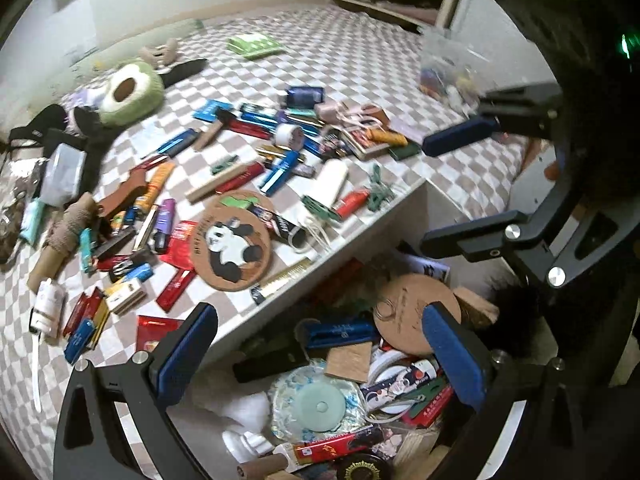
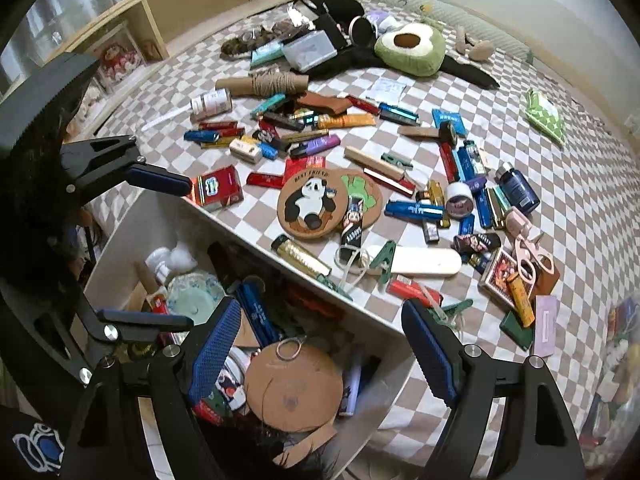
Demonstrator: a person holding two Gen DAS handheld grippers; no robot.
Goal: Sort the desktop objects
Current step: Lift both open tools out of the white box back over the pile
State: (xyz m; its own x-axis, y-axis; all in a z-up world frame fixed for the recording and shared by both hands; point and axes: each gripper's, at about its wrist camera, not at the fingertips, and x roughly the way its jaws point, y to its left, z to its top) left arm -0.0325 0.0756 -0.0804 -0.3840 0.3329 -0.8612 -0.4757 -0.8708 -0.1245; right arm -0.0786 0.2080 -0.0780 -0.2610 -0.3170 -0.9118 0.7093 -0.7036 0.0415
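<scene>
Both grippers hung over the open white storage box [image 2: 394, 326] at the edge of the brown-and-white checkered bedspread [image 2: 580, 208]. The left gripper [image 1: 320, 344] had its blue-padded fingers spread wide, with nothing between them. The right gripper [image 2: 320, 344] was likewise spread and empty.

Inside the box lay a round cork coaster [image 2: 294, 390] face down, with a thin metal ring on it, beside a long blue metallic lighter case [image 2: 256, 314] and a pale green round disc [image 1: 319, 406].

On the bedspread the unsorted clutter lay thick. A round cork coaster printed with a panda [image 2: 308, 202] sat near the box's edge, partly over a second cork coaster with a green shape [image 2: 362, 192]. Just beyond were a white oblong case [image 2: 424, 261], a green plastic clip [image 2: 382, 258] and pink scissors [image 2: 528, 252]. An avocado-shaped plush cushion [image 2: 410, 46] rested far back.
</scene>
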